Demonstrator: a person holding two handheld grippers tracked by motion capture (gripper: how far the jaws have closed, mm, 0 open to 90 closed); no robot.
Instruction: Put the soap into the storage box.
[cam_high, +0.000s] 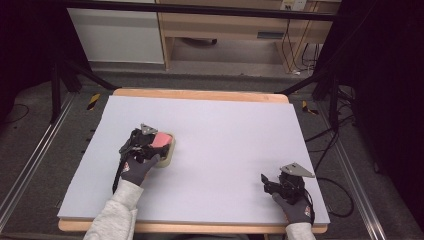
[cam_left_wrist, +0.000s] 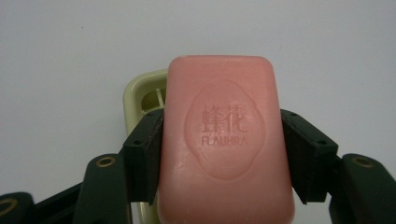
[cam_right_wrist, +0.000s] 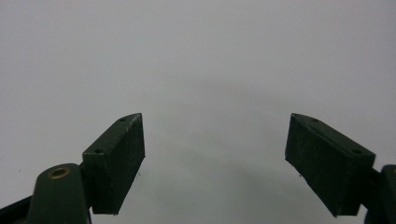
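The left gripper (cam_high: 159, 141) has the pink soap bar (cam_left_wrist: 224, 140) clamped by its long sides, one black pad (cam_left_wrist: 148, 154) flat against each edge, the stamped face turned up to the gripper's camera. Right under it sits the pale yellow-green soap dish (cam_left_wrist: 140, 93), out on the left half of the grey table top (cam_high: 225, 130). From the high view the bar (cam_high: 161, 139) hangs over the dish (cam_high: 169, 152), tipped a little, its far end leaning over the rim.

So this reads to me as the placing step: bar in hand, poised above its holder. I can't tell whether the underside already touches the dish. What shows of the dish in the left gripper view is one corner with some ribs inside, and nothing else lying in that visible part.

The next move, I'd say, calls for squaring the bar with the dish's outline, easing it down until it beds on the ribs, then letting the jaws spread. Drop it tilted and it may perch on the rim.

Over on the near right, the right gripper (cam_high: 272, 181) rests by the table's edge, jaws spread wide, nothing between them but bare grey surface.
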